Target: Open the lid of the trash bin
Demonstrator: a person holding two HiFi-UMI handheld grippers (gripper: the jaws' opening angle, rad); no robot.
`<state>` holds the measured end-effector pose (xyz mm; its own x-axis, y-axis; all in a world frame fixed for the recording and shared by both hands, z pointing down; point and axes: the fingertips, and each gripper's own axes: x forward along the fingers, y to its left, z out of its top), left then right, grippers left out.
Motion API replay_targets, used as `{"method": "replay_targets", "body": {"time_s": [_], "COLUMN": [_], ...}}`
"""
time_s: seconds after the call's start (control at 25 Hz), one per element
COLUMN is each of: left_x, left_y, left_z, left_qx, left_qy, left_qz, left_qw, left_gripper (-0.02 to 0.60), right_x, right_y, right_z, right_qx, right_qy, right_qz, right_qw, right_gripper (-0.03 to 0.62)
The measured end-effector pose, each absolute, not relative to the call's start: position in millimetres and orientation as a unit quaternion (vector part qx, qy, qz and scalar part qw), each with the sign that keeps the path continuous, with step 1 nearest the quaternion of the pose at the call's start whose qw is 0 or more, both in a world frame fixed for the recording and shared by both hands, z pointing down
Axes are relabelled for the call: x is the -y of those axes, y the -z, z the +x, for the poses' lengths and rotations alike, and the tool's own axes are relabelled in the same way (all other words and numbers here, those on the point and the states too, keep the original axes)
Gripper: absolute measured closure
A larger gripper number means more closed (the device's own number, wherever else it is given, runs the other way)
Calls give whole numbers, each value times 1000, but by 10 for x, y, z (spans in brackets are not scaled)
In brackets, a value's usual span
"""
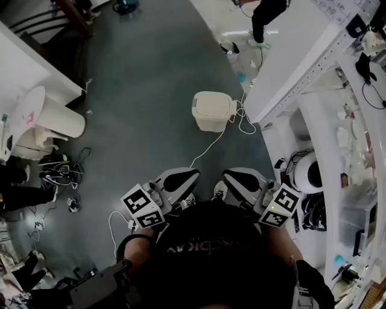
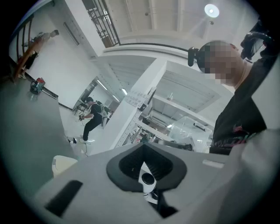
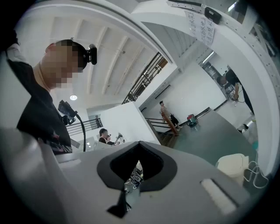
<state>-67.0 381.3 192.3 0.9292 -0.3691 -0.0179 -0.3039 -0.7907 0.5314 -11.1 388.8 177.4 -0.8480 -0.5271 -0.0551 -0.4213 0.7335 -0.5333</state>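
The cream trash bin (image 1: 212, 110) stands on the grey floor ahead of me with its lid down. It shows small at the lower left of the left gripper view (image 2: 61, 165) and at the lower right of the right gripper view (image 3: 234, 166). My left gripper (image 1: 179, 180) and right gripper (image 1: 243, 180) are held close to my body, well short of the bin and touching nothing. In each gripper view the jaws meet at their tips, left gripper (image 2: 143, 145) and right gripper (image 3: 139, 143), with nothing between them.
A white cable (image 1: 208, 148) runs along the floor from the bin toward my feet. White shelving (image 1: 301, 66) lines the right side, close beside the bin. A white cylinder (image 1: 60, 119) and tangled cables (image 1: 60, 175) lie at the left. A person (image 1: 264, 18) stands far ahead.
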Motion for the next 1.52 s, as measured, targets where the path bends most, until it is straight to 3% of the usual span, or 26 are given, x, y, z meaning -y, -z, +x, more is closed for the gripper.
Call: {"method": "replay_targets", "body": {"time_s": [0.52, 1.52], "left_x": [-3671, -3424], "left_y": [-1981, -2054], "left_z": [-589, 371], "left_qx": [168, 141], "left_qy": [59, 25], "left_qz": [944, 961], "left_qw": [279, 239], "left_gripper": [580, 580], "right_x": [-3817, -3332], "right_y": [-1742, -1913], "right_z": [-151, 564], "right_qx": [-939, -948], "right_qy": [235, 242], "right_qz": [-231, -182], "right_qw": [95, 92], "right_gripper": [586, 586]}}
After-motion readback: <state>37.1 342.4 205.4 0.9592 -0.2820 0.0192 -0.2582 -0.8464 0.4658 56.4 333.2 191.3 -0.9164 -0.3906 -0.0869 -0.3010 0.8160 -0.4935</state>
